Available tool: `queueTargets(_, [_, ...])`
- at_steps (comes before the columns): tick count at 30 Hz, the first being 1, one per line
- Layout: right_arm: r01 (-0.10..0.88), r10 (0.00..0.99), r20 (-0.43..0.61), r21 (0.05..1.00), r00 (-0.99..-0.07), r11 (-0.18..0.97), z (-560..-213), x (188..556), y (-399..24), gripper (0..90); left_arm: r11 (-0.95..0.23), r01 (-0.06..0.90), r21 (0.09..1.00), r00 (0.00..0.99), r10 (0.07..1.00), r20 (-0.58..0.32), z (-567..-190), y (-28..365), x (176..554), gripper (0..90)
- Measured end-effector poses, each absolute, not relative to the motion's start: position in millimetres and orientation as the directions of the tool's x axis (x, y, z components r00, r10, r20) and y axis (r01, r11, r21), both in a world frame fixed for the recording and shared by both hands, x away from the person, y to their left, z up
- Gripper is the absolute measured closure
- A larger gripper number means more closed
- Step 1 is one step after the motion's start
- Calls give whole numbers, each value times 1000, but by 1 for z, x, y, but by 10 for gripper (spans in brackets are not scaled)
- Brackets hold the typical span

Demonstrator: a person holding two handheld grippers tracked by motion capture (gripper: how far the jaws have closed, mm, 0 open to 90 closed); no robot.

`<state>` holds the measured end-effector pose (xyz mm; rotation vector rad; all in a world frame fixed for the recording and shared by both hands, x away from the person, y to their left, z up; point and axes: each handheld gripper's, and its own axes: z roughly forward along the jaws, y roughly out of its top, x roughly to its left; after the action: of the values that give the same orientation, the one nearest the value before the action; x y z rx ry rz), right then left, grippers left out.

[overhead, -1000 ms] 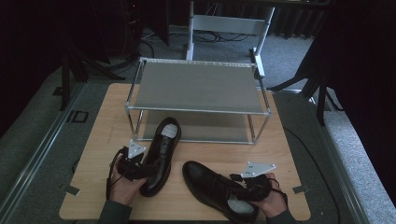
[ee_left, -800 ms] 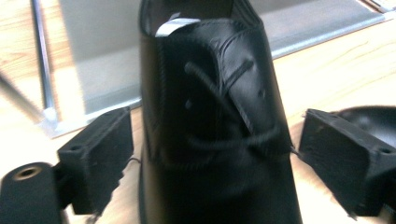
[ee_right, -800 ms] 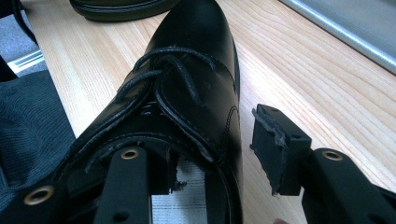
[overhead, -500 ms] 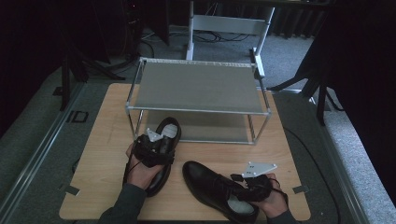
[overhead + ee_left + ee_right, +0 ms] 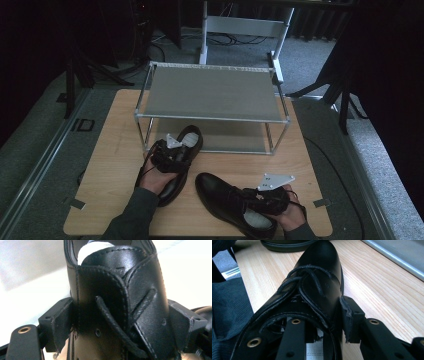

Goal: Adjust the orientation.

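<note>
- Your left gripper (image 5: 172,156) sits across the laced middle of the left shoe (image 5: 181,162), one jaw on each flank.
- In the left gripper view both pads (image 5: 58,322) press flat against that shoe's (image 5: 117,305) black leather, with the tongue and laces bulging between them; you are grasping it. The jaws have just been closing a little after a brief widening, with the shoe between them throughout.
- This shoe's heel opening points away from the gripper toward the metal rack (image 5: 212,95), just short of the lower shelf; its toe lies back under your left hand (image 5: 156,176).
- The wooden table (image 5: 115,150) carries both shoes and the rack.
- Your right gripper (image 5: 270,197) is at the heel end of the right shoe (image 5: 230,202), whose toe points away from it toward the left shoe.
- In the right gripper view one jaw reaches inside the shoe's (image 5: 317,282) opening and the other pad (image 5: 349,317) lies against the outer side wall. The jaws have just been closing and now pinch that wall between them: clenched on the right shoe.
</note>
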<state>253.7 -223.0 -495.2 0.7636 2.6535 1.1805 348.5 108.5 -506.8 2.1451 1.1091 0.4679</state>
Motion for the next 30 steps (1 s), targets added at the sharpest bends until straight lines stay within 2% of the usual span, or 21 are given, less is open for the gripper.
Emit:
queueTargets(6, [369, 479, 66, 730, -876, 575, -495, 252, -219, 695, -521, 497, 694, 687, 725, 53, -503, 72, 368, 190])
queueTargets(9, [357, 464, 62, 731, -884, 582, -494, 252, -215, 699, -577, 445, 685, 719, 686, 112, -499, 56, 370, 197])
queueTargets(12, [356, 460, 64, 731, -885, 583, -494, 251, -215, 699, -593, 424, 685, 735, 667, 122, -499, 52, 372, 195])
queueTargets(15, [352, 456, 62, 730, -888, 586, -494, 251, -216, 693, -563, 456, 689, 739, 671, 60, -501, 57, 380, 164])
queueTargets(23, [381, 460, 90, 709, -883, 593, -489, 251, -223, 527, -493, 506, 708, 685, 728, 19, -501, 73, 371, 102])
queueTargets(25, [379, 472, 80, 718, -878, 583, -481, 247, -230, 498, -458, 508, 730, 683, 731, -17, -497, 80, 369, 113])
queueTargets(30, [369, 473, 65, 722, -879, 585, -470, 242, -240, 484, -413, 486, 770, 681, 732, -37, -480, 91, 359, 148])
